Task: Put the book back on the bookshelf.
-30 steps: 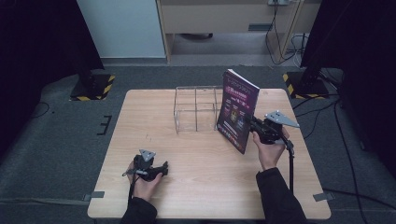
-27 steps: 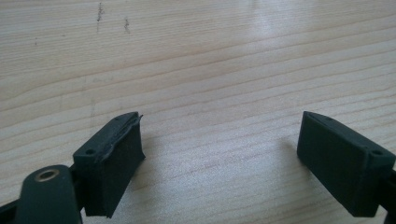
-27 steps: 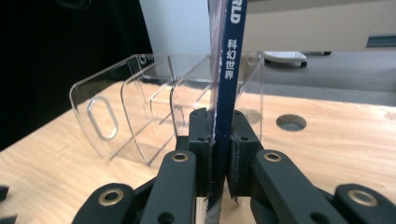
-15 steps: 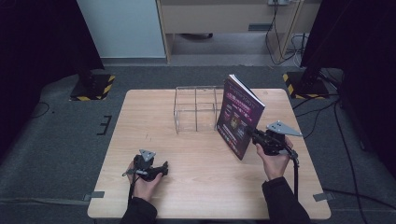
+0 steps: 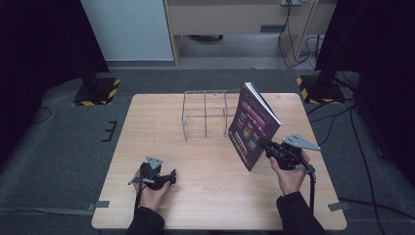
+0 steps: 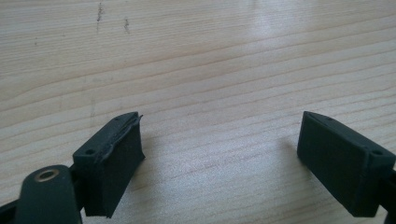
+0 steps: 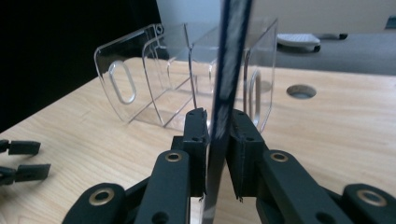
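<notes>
A book (image 5: pixel 253 126) is held upright and tilted above the desk (image 5: pixel 210 196), toward its right edge, clamped at its lower edge between the closed jaws of the right gripper (image 5: pixel 268 146). A clear plastic rack (image 5: pixel 205 113) is seen just beside it, near the far edge. The left gripper (image 5: pixel 172 176) is rested near the front-left corner, jaws wide apart and empty.
</notes>
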`<action>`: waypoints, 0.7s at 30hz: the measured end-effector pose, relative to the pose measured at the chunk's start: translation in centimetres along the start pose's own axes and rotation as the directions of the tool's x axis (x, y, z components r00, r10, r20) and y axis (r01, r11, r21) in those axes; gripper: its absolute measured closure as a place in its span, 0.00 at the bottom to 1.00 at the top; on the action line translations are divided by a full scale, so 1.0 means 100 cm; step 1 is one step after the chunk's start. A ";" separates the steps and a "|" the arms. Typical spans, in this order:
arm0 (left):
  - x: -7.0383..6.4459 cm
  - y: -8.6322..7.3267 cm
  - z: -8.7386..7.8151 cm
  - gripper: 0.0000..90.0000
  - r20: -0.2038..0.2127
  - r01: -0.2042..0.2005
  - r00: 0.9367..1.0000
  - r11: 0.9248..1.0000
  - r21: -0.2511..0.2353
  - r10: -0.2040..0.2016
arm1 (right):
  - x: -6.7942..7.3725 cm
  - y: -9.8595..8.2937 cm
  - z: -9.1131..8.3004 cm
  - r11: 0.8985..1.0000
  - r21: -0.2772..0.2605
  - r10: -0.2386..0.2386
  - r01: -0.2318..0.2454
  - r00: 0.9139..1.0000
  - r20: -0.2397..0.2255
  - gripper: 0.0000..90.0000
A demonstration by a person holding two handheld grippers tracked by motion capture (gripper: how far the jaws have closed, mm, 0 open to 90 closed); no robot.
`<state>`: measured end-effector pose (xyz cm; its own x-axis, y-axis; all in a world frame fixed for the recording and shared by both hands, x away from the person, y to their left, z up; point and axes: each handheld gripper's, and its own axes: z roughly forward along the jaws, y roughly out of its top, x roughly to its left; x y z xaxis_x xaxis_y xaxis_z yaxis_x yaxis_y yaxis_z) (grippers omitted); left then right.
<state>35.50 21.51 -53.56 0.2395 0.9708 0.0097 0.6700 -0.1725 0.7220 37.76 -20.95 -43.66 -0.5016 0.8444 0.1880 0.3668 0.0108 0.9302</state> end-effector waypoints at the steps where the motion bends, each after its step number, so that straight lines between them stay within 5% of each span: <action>1: 0.000 0.000 0.000 0.15 0.000 0.000 1.000 1.000 0.000 0.000 | 0.001 0.003 -0.001 1.000 0.001 -0.003 0.003 1.000 0.005 0.86; 5: 0.000 0.000 0.000 0.15 0.000 0.000 1.000 1.000 0.000 0.000 | 0.000 0.018 -0.004 0.999 -0.053 -0.007 0.008 1.000 0.013 0.81; 11: 0.000 0.000 0.000 0.15 0.000 0.000 1.000 1.000 0.000 0.000 | -0.005 0.039 0.001 0.999 -0.052 0.002 0.001 0.999 0.047 0.77; 18: 0.000 0.000 0.000 0.14 0.000 0.000 1.000 1.000 0.000 0.000 | -0.002 0.041 0.008 0.999 -0.029 0.026 -0.023 0.994 0.102 0.90; 21: 0.000 0.000 0.000 0.14 0.000 0.000 1.000 1.000 0.000 0.000 | -0.001 0.041 0.008 0.996 -0.043 0.085 -0.082 0.994 0.071 0.93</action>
<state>35.50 21.51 -53.56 0.2399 0.9708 0.0095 0.6700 -0.1726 0.7220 39.94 -20.55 -40.13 -0.4122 0.8780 0.2433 0.3723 -0.0814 0.9246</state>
